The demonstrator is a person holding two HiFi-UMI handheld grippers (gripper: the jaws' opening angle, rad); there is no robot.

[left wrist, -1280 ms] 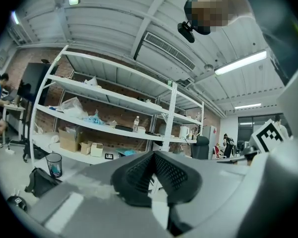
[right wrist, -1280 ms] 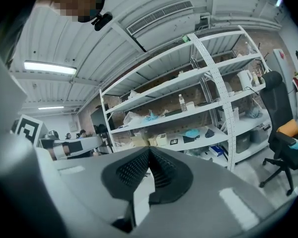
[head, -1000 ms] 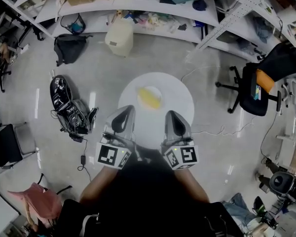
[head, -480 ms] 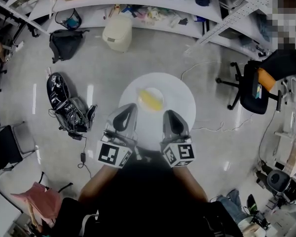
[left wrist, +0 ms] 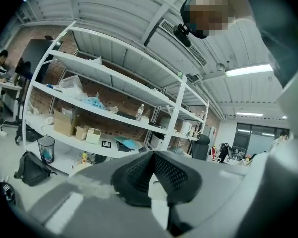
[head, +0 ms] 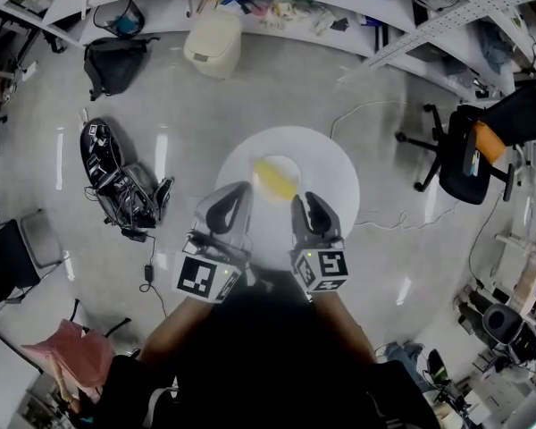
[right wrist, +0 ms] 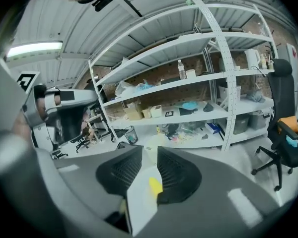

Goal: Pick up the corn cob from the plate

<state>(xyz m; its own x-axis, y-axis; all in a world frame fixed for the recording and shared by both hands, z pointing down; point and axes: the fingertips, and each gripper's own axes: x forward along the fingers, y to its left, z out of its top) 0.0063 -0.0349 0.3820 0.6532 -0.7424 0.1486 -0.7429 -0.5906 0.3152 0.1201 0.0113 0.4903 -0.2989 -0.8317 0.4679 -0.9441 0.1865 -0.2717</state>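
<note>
Two grippers are held over the counter (head: 329,170): the left gripper (head: 240,192) clenched empty, the right gripper (head: 300,202) opening, nothing grasped. The corn cob (head: 275,179) is seen lying on the plate (head: 287,161) just beyond.

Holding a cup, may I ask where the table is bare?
The round white table is bare right of the white plate with the yellow corn cob. Its near edge is crowded by the left hand-held gripper and the right hand-held gripper, its opening jaws empty.
</note>
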